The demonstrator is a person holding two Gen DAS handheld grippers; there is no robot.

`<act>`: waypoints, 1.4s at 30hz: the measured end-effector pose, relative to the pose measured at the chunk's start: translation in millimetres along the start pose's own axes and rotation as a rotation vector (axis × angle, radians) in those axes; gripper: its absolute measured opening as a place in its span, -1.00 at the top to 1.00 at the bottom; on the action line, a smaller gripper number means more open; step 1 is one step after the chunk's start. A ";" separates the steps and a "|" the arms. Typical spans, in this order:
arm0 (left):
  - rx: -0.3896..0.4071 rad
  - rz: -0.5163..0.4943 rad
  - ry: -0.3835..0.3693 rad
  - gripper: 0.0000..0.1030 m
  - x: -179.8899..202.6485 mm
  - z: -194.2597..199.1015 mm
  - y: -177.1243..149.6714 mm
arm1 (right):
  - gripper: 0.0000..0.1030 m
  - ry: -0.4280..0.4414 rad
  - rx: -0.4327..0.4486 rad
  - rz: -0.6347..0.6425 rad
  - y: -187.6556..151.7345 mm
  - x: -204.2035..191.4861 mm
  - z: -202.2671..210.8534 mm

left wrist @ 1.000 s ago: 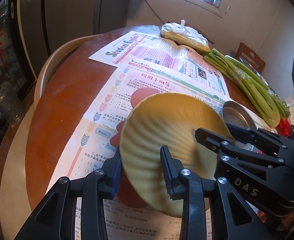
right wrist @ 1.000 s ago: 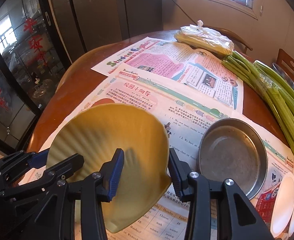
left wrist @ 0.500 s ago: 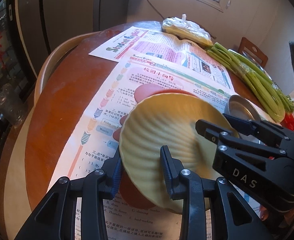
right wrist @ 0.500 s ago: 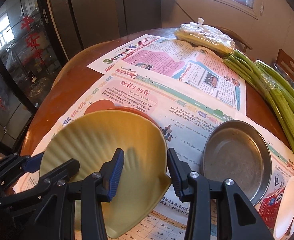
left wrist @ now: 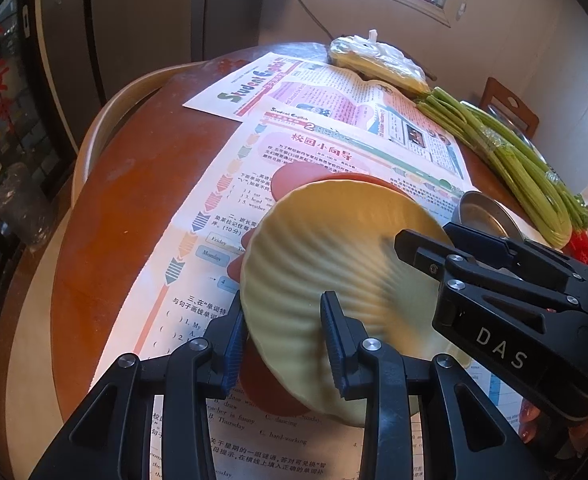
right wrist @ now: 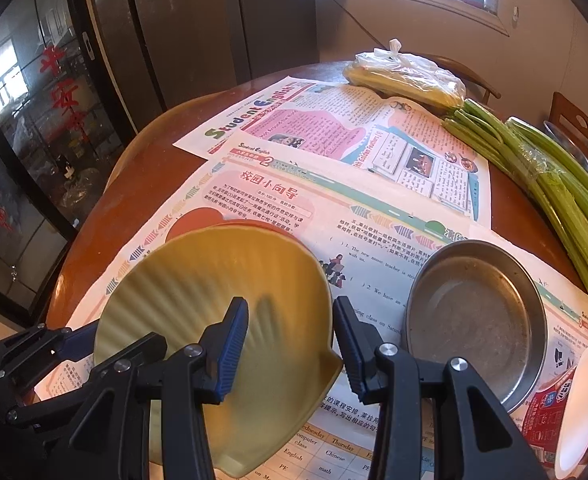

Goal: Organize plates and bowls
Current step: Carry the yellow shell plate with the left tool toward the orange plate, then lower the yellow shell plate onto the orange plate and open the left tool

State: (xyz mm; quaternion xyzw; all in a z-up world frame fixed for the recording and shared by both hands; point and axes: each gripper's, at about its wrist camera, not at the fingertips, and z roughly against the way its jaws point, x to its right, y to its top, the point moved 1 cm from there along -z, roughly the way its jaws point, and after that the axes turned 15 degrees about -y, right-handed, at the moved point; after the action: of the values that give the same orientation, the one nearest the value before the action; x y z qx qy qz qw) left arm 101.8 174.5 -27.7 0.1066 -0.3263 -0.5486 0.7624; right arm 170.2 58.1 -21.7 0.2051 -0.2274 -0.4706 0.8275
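A yellow shell-shaped ribbed plate (left wrist: 333, 256) hangs low over a red plate (left wrist: 294, 178) that lies on the newspaper. My left gripper (left wrist: 282, 340) straddles the yellow plate's left edge, jaws apart around the rim. My right gripper (right wrist: 292, 340) straddles the plate's right edge (right wrist: 214, 292), also with a gap. Whether either pinches the plate is unclear. The right gripper also shows in the left wrist view (left wrist: 425, 252). A steel dish (right wrist: 473, 320) lies to the right. White dishes (right wrist: 577, 412) stand at the right edge.
Newspapers (right wrist: 333, 140) cover the round wooden table (left wrist: 126, 208). Green celery stalks (right wrist: 545, 184) and a bagged yellow item (right wrist: 405, 78) lie at the far right. A red packet (right wrist: 545, 420) sits by the white dishes. A chair back (left wrist: 106, 128) curves at the left.
Both grippers have lowered the yellow plate toward the red plate and tilted it flatter. The red plate shows more behind it.
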 end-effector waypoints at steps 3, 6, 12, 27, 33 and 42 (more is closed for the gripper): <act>0.000 0.000 0.006 0.31 0.4 0.3 -0.5 | 0.13 -0.002 0.006 -0.002 -0.3 -1.1 1.2; -0.002 0.002 0.012 0.31 -0.1 -0.1 -1.9 | 0.13 0.005 0.008 -0.018 -0.4 0.6 2.2; 0.007 0.019 0.025 0.27 -4.7 0.5 -1.2 | 0.13 0.008 0.035 -0.032 0.6 3.5 10.3; 0.069 0.031 0.020 0.04 3.2 28.7 6.5 | 0.13 -0.015 0.138 -0.076 -2.1 26.6 57.9; 0.087 -0.007 0.021 0.00 20.1 39.3 9.7 | 0.13 -0.014 0.156 -0.119 -8.5 45.5 71.3; 0.093 -0.093 0.004 -0.02 55.9 43.5 18.7 | 0.13 -0.027 0.160 -0.231 -28.2 86.6 83.9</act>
State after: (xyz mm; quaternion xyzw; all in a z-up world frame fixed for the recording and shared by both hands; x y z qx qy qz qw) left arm 99.7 139.4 36.5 0.1580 -0.3445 -0.5673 0.7311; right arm 142.4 -41.3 46.7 0.2892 -0.2502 -0.5457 0.7456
